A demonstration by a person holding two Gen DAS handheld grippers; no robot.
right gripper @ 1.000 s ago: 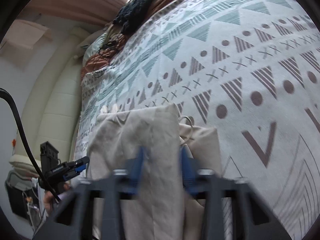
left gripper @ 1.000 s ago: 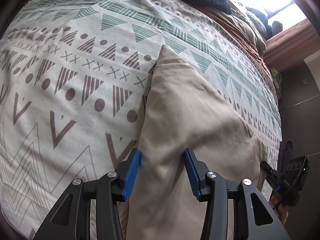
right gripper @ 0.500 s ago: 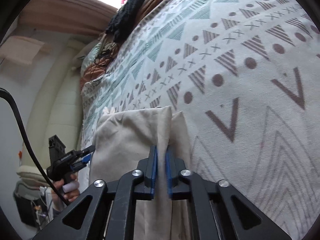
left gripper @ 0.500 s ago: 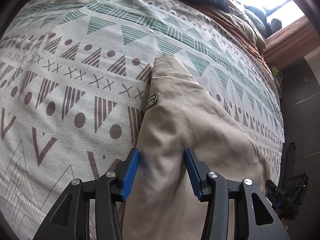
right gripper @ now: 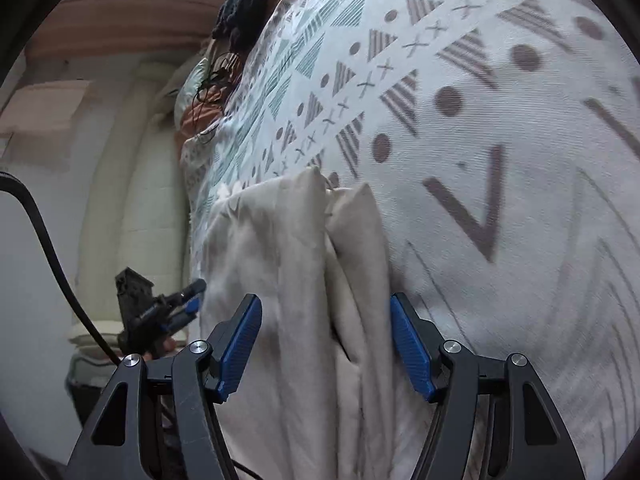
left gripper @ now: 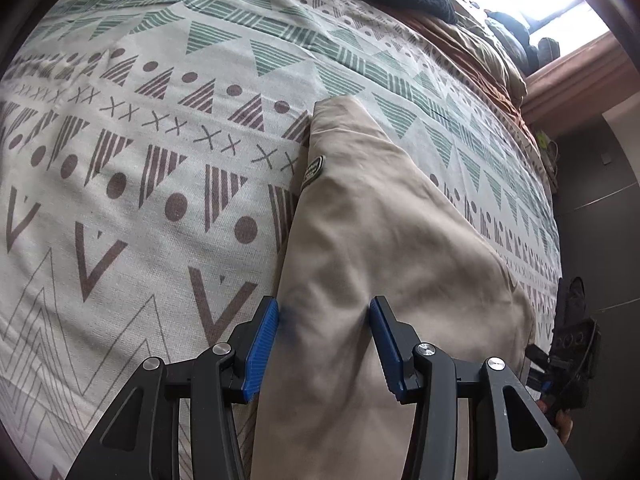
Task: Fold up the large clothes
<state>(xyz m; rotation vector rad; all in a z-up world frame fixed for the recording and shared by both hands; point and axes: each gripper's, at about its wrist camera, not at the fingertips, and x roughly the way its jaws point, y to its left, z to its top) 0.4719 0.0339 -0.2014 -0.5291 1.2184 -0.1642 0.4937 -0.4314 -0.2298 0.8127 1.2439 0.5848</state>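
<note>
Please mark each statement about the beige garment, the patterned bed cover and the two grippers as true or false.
1. The beige garment lies on a patterned bed cover. True.
2. The garment carries a small dark label near one edge. True.
3. The right gripper is clamped tight on the fabric. False: its jaws are opening, with the fabric between them and the pads clear of it.
4. The bed cover is plain white. False: it shows green and brown triangles, dots and crosses.
5. The left gripper has beige fabric between its blue pads. True.
</note>
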